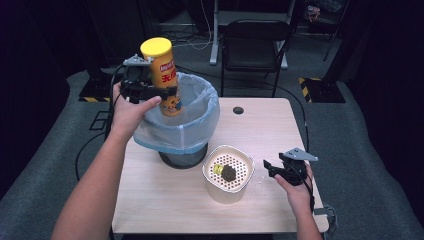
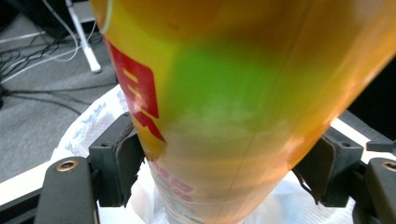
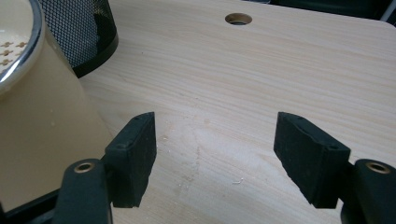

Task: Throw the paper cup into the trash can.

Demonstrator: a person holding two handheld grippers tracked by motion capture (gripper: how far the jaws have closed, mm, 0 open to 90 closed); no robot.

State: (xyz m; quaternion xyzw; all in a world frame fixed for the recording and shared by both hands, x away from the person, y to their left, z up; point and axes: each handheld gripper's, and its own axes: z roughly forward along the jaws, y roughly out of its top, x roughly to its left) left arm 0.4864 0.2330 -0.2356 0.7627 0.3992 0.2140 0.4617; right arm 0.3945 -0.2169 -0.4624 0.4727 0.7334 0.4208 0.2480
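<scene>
Tall yellow-orange cardboard crisp tube with yellow lid (image 1: 162, 75) is held upright, lower end inside the black mesh bin lined with a pale blue plastic bag (image 1: 200, 130). Tube is pinched at mid-height between both pads of the left gripper (image 1: 161, 90), jaws pressed against its sides. Bin stands on the light wooden table (image 1: 270, 130). Just beside it, a cream round container with perforated insert (image 1: 227, 172). Right gripper (image 1: 272, 167) is seen near that container, jaws spread over bare tabletop, nothing between them.
</scene>
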